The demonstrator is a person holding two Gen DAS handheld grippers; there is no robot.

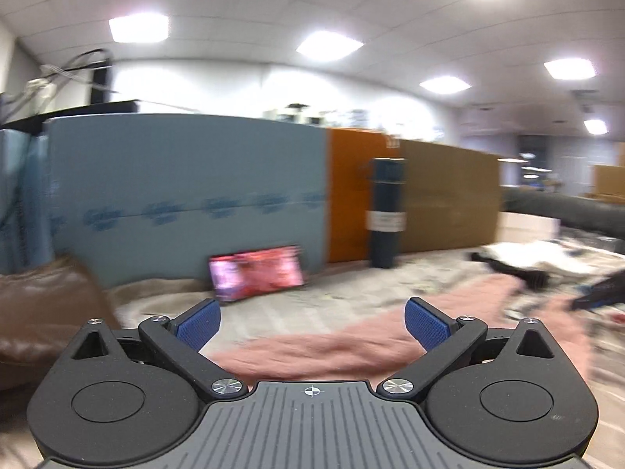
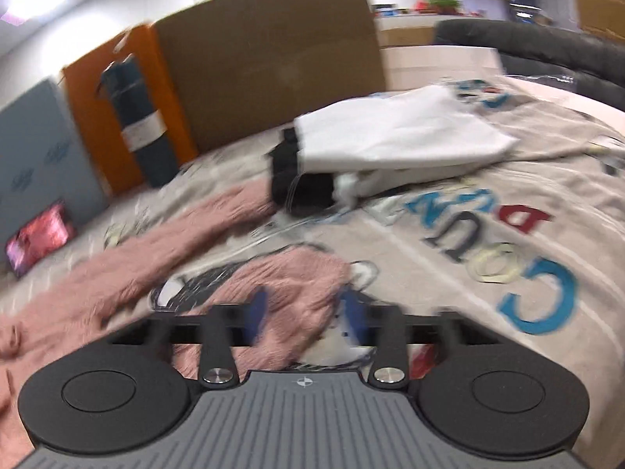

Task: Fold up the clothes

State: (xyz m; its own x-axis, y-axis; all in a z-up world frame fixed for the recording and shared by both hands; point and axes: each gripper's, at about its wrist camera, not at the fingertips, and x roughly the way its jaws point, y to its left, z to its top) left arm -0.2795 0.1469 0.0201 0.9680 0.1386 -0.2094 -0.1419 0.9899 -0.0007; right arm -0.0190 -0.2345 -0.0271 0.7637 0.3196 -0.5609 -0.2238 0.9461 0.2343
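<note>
1. Right wrist view is showing big printed letters on the grey bedspread (image 2: 508, 179) at 3 o'clock, upside down: "C", "O", "U" in blue, cream and dark, then red and blue letters too smeared to read.
2. Left wrist view is showing repeated blue logos across a grey-blue panel (image 1: 187, 179) at 10 o'clock; blur is making them unreadable, as is the white label on the dark roll (image 1: 386, 211) standing at 1 o'clock.
3. Glowing pink at 11 o'clock, a screen (image 1: 256, 273) is leaning against the panel; its picture is a smear.
4. Beside the roll, an orange board (image 1: 351, 191) and a brown cardboard sheet (image 1: 449, 195) are standing along the bed's far edge.
5. At 12 o'clock in the right view, folded white clothes (image 2: 398, 136) are lying on something black.
6. Sprawling across the bedspread, the pink sweater (image 2: 164, 242) is passing under both tools.
7. The left gripper (image 1: 312, 322) is hanging with jaws wide apart, empty.
8. The right gripper (image 2: 306, 308) is sitting with blue pads part-way apart and sweater cloth between them; blur is hiding whether they are pinching it.
</note>
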